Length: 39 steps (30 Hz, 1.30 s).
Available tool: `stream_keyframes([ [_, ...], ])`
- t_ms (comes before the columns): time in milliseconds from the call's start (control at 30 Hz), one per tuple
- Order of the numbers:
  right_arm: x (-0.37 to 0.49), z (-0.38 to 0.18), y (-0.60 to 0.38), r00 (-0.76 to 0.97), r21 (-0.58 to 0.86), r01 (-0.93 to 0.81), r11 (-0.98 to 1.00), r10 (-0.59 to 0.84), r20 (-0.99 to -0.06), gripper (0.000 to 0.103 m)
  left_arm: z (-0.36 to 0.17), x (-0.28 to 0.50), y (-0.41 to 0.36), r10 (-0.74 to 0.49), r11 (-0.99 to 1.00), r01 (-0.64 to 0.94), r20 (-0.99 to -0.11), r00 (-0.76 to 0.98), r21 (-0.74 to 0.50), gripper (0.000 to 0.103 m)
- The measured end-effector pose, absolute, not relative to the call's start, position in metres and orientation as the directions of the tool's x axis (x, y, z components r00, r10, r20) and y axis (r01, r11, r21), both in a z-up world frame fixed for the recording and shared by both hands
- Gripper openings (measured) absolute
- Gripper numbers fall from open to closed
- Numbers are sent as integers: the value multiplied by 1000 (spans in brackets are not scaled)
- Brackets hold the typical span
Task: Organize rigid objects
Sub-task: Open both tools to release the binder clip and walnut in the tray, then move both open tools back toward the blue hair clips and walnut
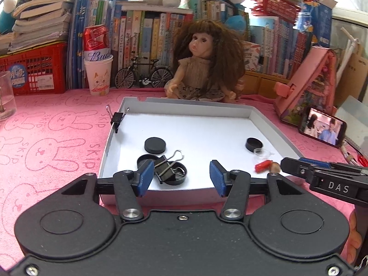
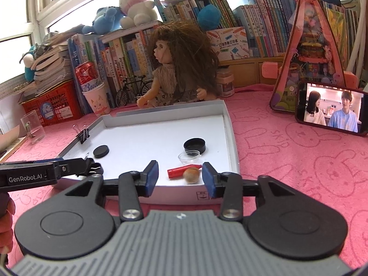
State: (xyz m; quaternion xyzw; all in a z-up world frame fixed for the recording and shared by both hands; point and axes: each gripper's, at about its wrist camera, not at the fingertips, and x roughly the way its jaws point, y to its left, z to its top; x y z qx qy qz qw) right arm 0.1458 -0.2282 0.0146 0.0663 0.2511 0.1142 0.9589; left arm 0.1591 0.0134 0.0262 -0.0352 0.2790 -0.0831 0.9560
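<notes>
A white shallow box (image 1: 197, 101) (image 2: 231, 135) lies on the pink cloth. In it are a black binder clip (image 1: 166, 166) lying on black lids, a black disc (image 1: 155, 145) (image 2: 101, 151), a black cap (image 1: 254, 143) (image 2: 194, 145), a clear lid (image 1: 262, 153) (image 2: 189, 157), a red tube (image 1: 262, 166) (image 2: 178, 172) and a nut (image 1: 274, 167) (image 2: 191, 175). Another clip (image 1: 117, 117) (image 2: 83, 135) grips the box's left wall. My left gripper (image 1: 181, 178) is open over the box's near edge, beside the binder clip. My right gripper (image 2: 180, 178) is open around the red tube and nut.
A doll (image 1: 202, 64) (image 2: 177, 69) sits behind the box. A paper cup with a can (image 1: 99, 73), a model bicycle (image 1: 143, 73), a red crate (image 1: 34, 69) and books line the back. A phone (image 2: 331, 108) and pink toy house (image 2: 310, 53) stand at right. A glass (image 2: 33, 126) stands at left.
</notes>
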Motion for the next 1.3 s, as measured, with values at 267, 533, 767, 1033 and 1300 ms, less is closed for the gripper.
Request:
stream_keyframes([
  [267, 114, 18, -225, 849, 149, -244, 958, 286, -445, 67, 31, 127, 5, -234, 972, 210, -521, 821, -105, 55],
  [533, 85, 9, -228, 828, 170, -307, 936, 351, -437, 69, 22, 97, 0, -274, 959, 271, -544, 793, -87, 55],
  [767, 65, -3, -230, 818, 176, -317, 932, 363, -446, 70, 10, 75, -4, -313, 942, 326, -567, 762, -82, 53],
  [1033, 46, -6, -228, 815, 164, -349, 923, 385, -434, 72, 2, 61, -9, -351, 925, 367, -579, 736, -94, 40],
  [1300, 37, -14, -226, 805, 151, -361, 920, 389, -448, 72, -2, 56, -14, -369, 914, 396, -582, 725, -86, 36],
])
